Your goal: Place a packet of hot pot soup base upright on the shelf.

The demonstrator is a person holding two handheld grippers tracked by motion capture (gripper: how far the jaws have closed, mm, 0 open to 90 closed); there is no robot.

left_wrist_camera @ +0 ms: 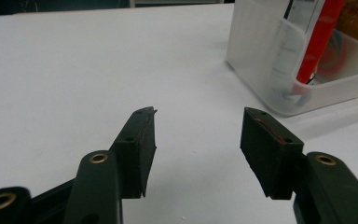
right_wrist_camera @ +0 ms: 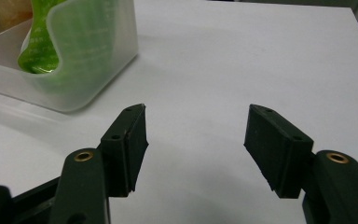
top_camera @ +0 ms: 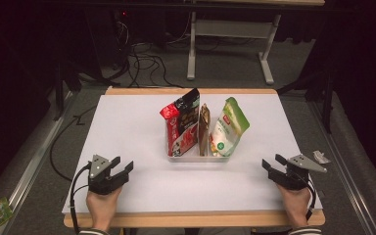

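Desk (top_camera: 127, 122) with a white top, seen from above, and a clear bin (top_camera: 198, 157) standing near its middle. Three packets stand upright in the bin, side by side: a red packet (top_camera: 182, 128) at the bin's left end, a brown packet (top_camera: 204, 129) in the middle, a green packet (top_camera: 229, 128) at the right end.

Left tool (top_camera: 122, 166) rests on the desk well to the left of the bin and nearer the person, held in a hand (top_camera: 103, 205). Its jaws stand wide — nothing between them but bare desk, as the left gripper view shows (left_wrist_camera: 198, 133).

Right tool (top_camera: 269, 165) rests well to the right of the bin, also nearer the person, in the other hand (top_camera: 296, 201). Its jaws are wide too and hold nothing (right_wrist_camera: 196, 130) — the bin's green end sits ahead of them, apart.
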